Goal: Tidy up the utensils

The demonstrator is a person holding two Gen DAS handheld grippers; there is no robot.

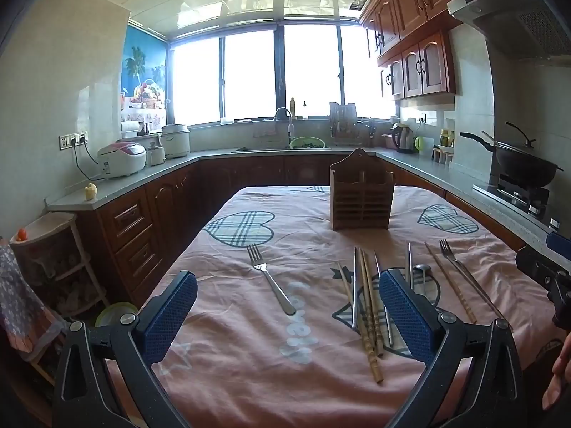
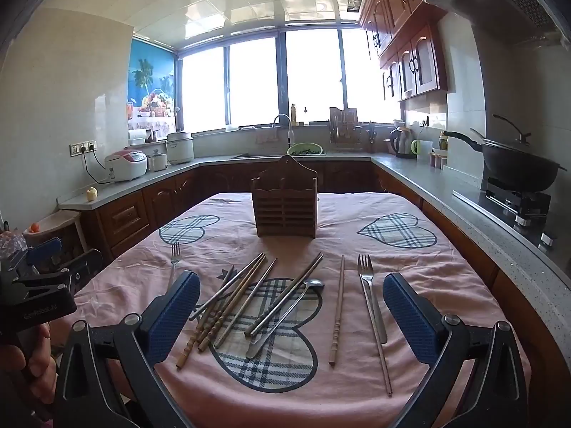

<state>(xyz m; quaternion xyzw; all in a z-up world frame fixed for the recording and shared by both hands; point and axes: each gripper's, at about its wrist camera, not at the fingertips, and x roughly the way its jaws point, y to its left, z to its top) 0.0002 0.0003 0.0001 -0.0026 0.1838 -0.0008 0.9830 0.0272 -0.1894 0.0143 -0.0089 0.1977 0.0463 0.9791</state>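
Left gripper [image 1: 288,305] fingers spread wide, grasping nothing, above pink heart-print cloth on desk [image 1: 249,374]. Steel fork [image 1: 270,279] lies between its fingers; bundle of wooden and metal chopsticks [image 1: 367,310] just inside right finger. Right gripper [image 2: 291,308] fingers likewise released, empty. Between them: chopsticks, small steel spoon [image 2: 285,315], single wooden chopstick [image 2: 338,310], second steel fork [image 2: 371,299]. Slatted wooden utensil holder [image 2: 284,205] stands upright ahead, beyond fingertips.

A slatted wooden utensil holder [image 2: 284,207] stands upright at the far end of the counter. Nearer lie scattered wooden and metal chopsticks [image 2: 228,299], a spoon [image 2: 285,315] among them, one fork [image 2: 371,299] to their right, another fork [image 2: 175,260] apart at left.
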